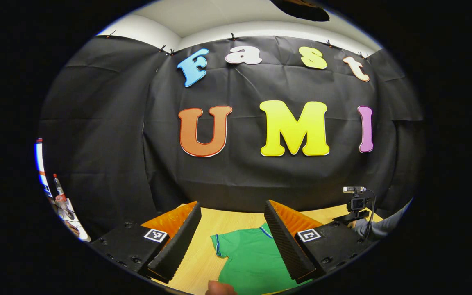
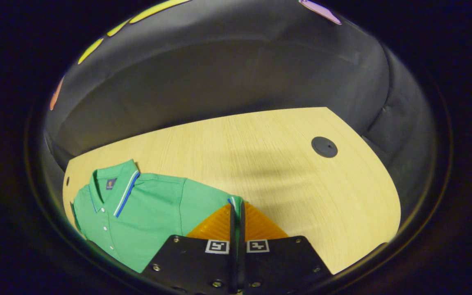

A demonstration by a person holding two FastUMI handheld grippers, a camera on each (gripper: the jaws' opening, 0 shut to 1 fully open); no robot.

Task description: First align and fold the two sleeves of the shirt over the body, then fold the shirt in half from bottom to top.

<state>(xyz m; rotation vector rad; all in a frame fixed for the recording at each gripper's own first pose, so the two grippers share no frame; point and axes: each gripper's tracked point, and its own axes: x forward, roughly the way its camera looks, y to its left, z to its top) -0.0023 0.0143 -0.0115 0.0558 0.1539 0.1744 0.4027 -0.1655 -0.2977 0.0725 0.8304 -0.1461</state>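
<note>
A green polo shirt with a blue-and-white trimmed collar lies face up on the light wooden table. My right gripper is low over the table and shut on the cuff of one short sleeve, with a strip of green cloth between its fingers. In the left gripper view, the shirt lies below and ahead. Its other sleeve is spread flat. My left gripper hangs above it, open wide and holding nothing. Its right finger hides part of the shirt.
A round black cap sits in the table at the far right. A camera rig and a grey sleeve show at the right in the left gripper view. A red-capped bottle stands far left. A thumb shows at the bottom edge.
</note>
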